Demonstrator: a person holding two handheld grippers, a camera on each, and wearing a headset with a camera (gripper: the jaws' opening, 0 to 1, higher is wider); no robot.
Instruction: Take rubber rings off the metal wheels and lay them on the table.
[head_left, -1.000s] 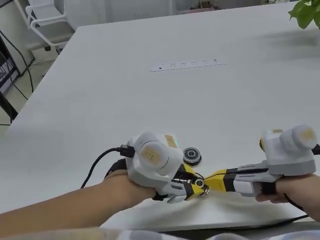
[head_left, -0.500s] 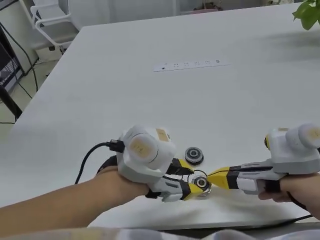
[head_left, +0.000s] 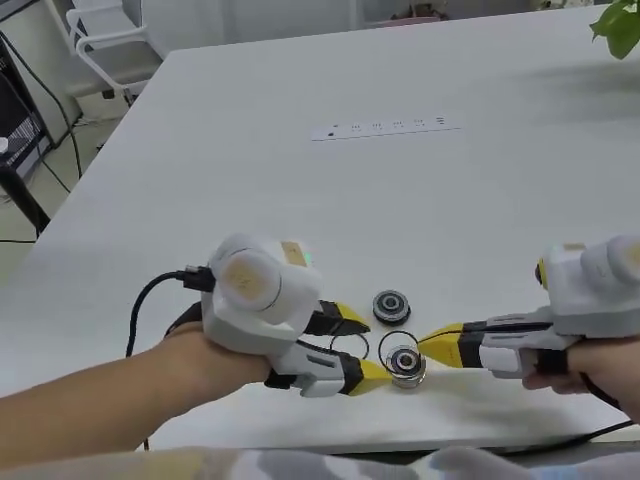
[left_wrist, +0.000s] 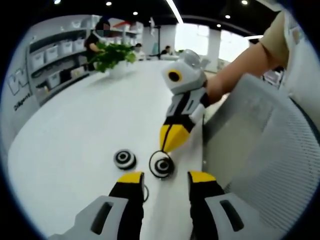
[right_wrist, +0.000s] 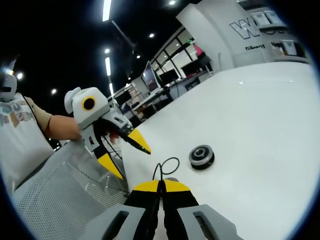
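A white desk (head_left: 250, 150) is seen from above. Low in the frame, two handheld claws point at each other. The left claw (head_left: 360, 344), coming from the lower left, is spread wide and grips nothing. A metal wheel (head_left: 405, 363) lies flat on the desk just past its yellow tips. The right claw (head_left: 432, 342), reaching in from the right edge, is pinched closed on a thin black ring (right_wrist: 168, 167) — the loop stands up from its tips, right by that wheel. Whether the ring touches the wheel cannot be told. A second wheel (head_left: 391, 305), dark-rimmed, sits just above the first — apart from both claws.
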